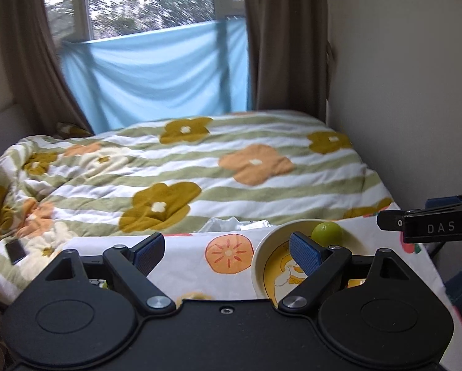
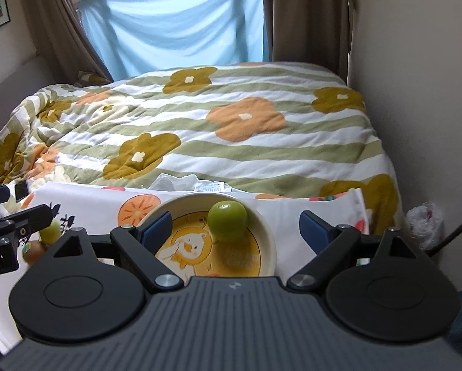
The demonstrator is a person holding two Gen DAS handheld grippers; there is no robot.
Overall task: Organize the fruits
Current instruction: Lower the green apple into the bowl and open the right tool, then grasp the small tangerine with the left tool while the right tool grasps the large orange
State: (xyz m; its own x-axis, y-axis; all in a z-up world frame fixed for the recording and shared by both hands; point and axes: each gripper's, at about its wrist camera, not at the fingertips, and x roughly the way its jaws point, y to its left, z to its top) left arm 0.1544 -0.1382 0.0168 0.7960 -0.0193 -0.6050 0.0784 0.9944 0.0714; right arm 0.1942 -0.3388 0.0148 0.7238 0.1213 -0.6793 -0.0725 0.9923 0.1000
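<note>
A round green fruit (image 2: 227, 221) lies inside a cream bowl (image 2: 269, 235) with a yellow duck picture on its bottom; both show in the left wrist view too, fruit (image 1: 327, 234) and bowl (image 1: 258, 259). My right gripper (image 2: 235, 224) is open and empty, its fingers on either side of the bowl. My left gripper (image 1: 228, 247) is open and empty, left of the bowl. In the right wrist view another green fruit (image 2: 50, 232) and a brown kiwi (image 2: 31, 252) lie on the cloth at left, beside the left gripper's fingers (image 2: 27, 216).
The bowl stands on a white tablecloth (image 2: 85, 204) printed with orange fruit. Behind it is a bed with a striped flower quilt (image 2: 224, 130), crumpled clear plastic (image 2: 181, 182) at the table's far edge, a wall at right, curtains and a blue sheet.
</note>
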